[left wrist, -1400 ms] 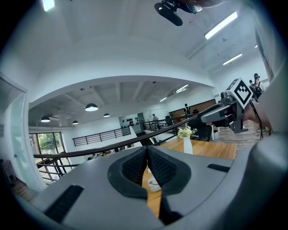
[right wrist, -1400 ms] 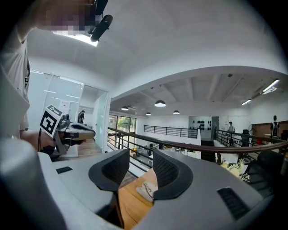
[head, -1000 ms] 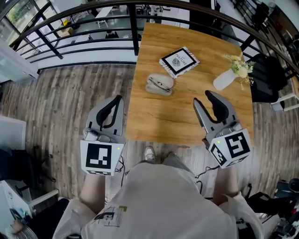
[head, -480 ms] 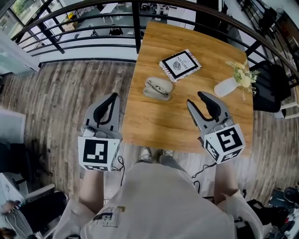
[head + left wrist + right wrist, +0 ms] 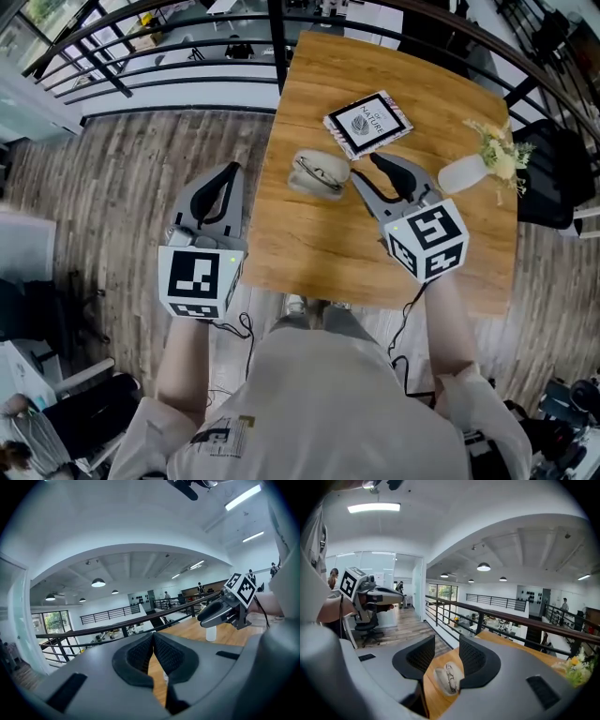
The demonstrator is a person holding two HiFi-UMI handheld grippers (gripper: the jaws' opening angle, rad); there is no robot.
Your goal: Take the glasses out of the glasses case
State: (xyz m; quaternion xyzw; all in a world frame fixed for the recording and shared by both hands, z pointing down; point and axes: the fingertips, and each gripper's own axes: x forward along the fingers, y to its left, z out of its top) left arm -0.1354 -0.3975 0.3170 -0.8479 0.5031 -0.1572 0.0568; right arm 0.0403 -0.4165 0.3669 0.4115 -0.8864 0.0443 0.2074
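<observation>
**Worktop** (image 5: 309,244): wooden, upper centre of the head view, with a dark railing (image 5: 169,70) past its far and left edges.

**Glasses case** (image 5: 319,175): pale and rounded, lying on the worktop left of centre. The glasses (image 5: 322,170) show as a dark outline on its upper face and are still with the case. In the right gripper view the case (image 5: 447,678) sits low in the gap between the jaws, beyond them and untouched.

**Right gripper** (image 5: 367,172): reached forward over the worktop on an outstretched bare forearm, marker cube toward the camera. Its tips are just right of the case and angled toward the upper left of the frame. In its own view (image 5: 446,649) the jaws stand clearly apart with nothing gripped.

**Left gripper** (image 5: 231,178): held at centre left of the head view, over the wooden floor (image 5: 141,197) and just off the worktop's left edge. It points up-frame, forearm drawn back near the body. In its own view (image 5: 153,638) the two pads meet at the tips with nothing between them.

**Book** (image 5: 367,123): white cover with a dark border, lying flat beyond the case at a slant.

**Vase** (image 5: 461,172): white, with pale flowers (image 5: 503,155), near the worktop's right edge, right of the right gripper.
</observation>
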